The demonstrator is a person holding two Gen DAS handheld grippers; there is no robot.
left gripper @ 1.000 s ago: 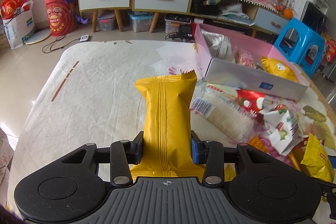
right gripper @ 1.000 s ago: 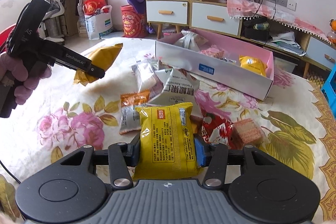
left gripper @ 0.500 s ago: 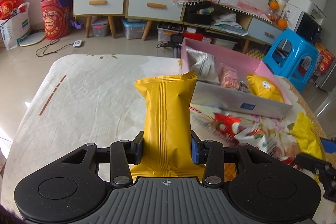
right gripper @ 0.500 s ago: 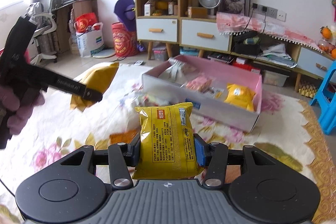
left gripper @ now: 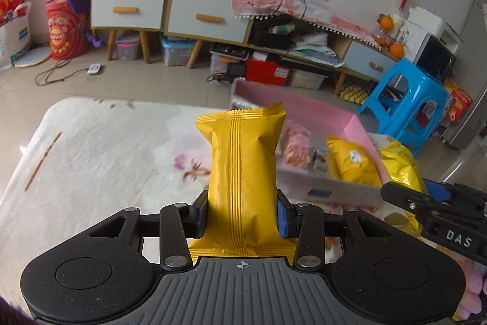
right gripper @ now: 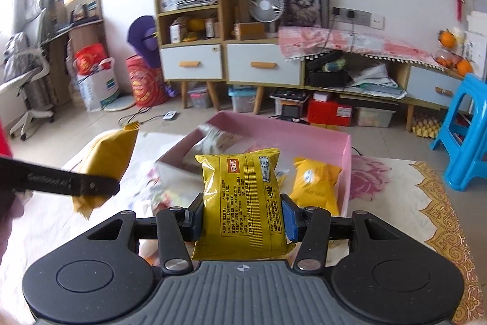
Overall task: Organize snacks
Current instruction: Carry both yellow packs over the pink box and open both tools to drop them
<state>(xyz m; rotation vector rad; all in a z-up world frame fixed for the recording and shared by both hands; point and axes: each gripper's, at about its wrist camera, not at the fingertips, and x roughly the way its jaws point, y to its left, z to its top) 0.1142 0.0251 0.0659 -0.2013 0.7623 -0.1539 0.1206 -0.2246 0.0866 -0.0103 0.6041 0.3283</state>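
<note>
While the left gripper (left gripper: 242, 217) is pinching a plain orange packet (left gripper: 243, 169) upright between its fingers, the right gripper (right gripper: 242, 217) is clamping a printed yellow packet (right gripper: 243, 200) the same way. Both are hanging in the air near the pink box (right gripper: 347, 154), which is sitting on the floral cloth (right gripper: 395, 188) with a yellow pouch (right gripper: 316, 185) and other snacks inside.

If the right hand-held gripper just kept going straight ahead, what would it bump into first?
Probably the pink box: the right hand-held gripper, shut on a yellow snack packet, points at its open interior. Depth is hard to judge.
</note>
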